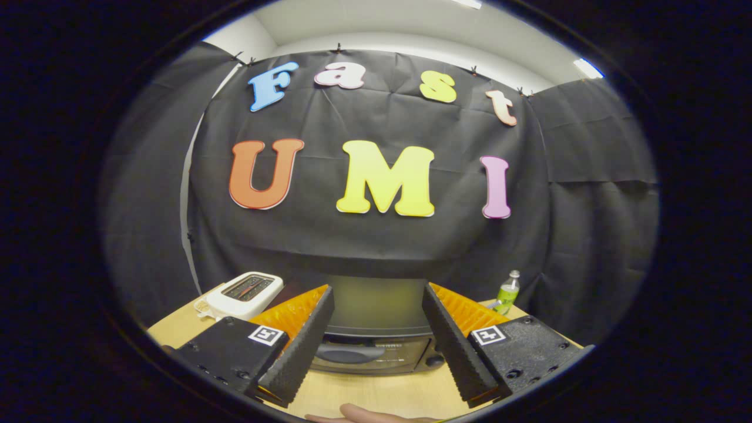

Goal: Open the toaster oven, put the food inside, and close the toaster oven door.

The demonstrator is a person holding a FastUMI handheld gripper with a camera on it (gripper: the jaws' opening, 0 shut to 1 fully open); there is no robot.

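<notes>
Between spread jaws, one toaster oven [376, 329]

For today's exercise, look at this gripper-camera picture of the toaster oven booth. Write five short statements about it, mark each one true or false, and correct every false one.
1. The tongs are open with nothing between them. True.
2. The toaster oven door is already open. False: it looks shut, seen through the gap ahead of the fingers.
3. A white pop-up toaster sits on the table to the left of the toaster oven. True.
4. A bottle lies on its side to the right of the toaster oven. False: it stands upright.
5. The tongs are clamped on the oven handle. False: they hang apart from it, not touching.
</notes>
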